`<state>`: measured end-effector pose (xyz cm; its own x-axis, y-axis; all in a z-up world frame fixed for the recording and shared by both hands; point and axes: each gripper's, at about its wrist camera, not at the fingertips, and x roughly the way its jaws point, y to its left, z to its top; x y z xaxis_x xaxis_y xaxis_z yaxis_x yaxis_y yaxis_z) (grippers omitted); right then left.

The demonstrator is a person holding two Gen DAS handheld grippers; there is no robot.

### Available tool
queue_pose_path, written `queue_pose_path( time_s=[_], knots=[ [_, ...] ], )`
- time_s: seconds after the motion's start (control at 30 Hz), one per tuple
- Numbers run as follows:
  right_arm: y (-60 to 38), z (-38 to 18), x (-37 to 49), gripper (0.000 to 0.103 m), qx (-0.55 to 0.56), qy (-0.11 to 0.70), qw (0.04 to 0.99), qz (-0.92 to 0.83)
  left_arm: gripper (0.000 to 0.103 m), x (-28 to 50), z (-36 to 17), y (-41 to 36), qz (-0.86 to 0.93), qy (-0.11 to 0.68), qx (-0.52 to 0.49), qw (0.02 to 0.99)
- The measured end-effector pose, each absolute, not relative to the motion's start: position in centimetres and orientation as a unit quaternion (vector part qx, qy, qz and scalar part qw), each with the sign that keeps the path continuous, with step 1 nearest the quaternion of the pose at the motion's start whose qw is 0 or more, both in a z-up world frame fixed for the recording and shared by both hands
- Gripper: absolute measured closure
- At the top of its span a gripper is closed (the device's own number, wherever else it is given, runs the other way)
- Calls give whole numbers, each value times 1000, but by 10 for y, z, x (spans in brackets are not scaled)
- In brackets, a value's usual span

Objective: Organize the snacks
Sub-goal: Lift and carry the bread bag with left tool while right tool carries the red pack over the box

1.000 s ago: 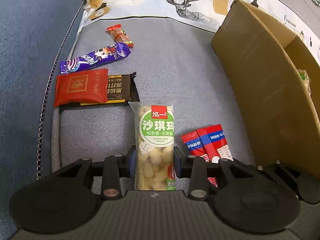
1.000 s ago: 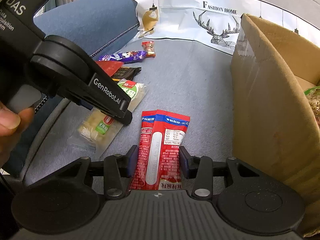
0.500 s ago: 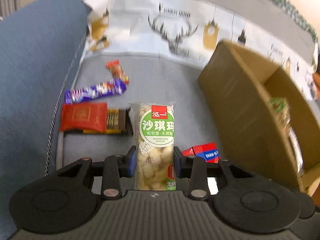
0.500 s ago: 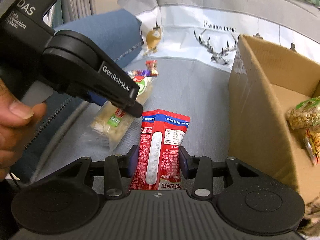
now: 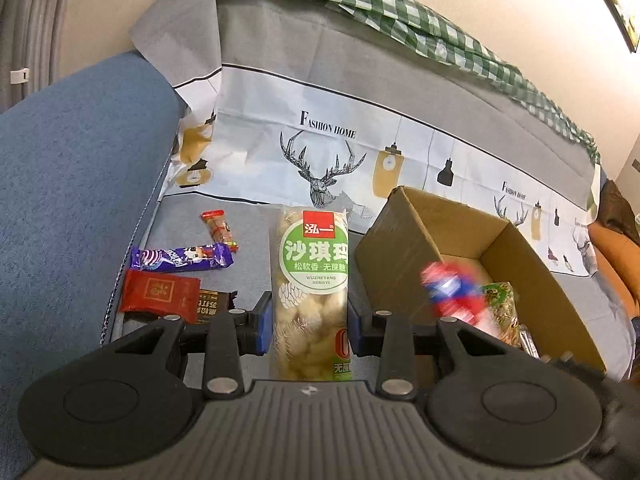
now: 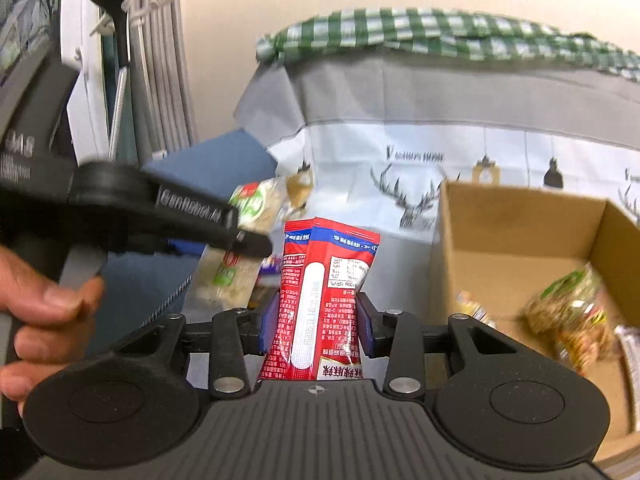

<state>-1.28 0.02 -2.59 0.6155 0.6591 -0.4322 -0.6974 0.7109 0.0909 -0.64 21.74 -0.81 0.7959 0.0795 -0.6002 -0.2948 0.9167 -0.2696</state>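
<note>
My left gripper (image 5: pixel 309 322) is shut on a clear snack pack with a green label (image 5: pixel 310 280), held up above the sofa seat, left of the open cardboard box (image 5: pixel 392 256). My right gripper (image 6: pixel 316 322) is shut on a pair of red sachets (image 6: pixel 324 300), lifted beside the box (image 6: pixel 516 224). The red sachets show blurred over the box in the left wrist view (image 5: pixel 452 292). The left gripper and its pack (image 6: pixel 252 204) show at the left of the right wrist view.
On the seat at the left lie a purple bar (image 5: pixel 182 258), a red packet (image 5: pixel 158 292), a dark bar (image 5: pixel 214 304) and a small red candy (image 5: pixel 218 228). The box holds a green-labelled snack bag (image 6: pixel 572 312) and other packets. A deer-print cloth (image 5: pixel 320 152) covers the sofa back.
Both grippers have lifted their snacks off the seat and tilted up. The right gripper's red sachets have moved towards the box.
</note>
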Motion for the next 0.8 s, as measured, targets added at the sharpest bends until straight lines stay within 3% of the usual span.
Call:
queue_pose_path(
  time_s=[0.33, 0.8],
  knots=[
    [-56, 33, 57, 62, -8, 172, 927, 333, 63, 7, -8, 203, 80, 301, -157, 937],
    [-134, 17, 114, 62, 31, 191, 949, 251, 63, 39, 0, 160, 68, 268, -133, 952]
  ],
)
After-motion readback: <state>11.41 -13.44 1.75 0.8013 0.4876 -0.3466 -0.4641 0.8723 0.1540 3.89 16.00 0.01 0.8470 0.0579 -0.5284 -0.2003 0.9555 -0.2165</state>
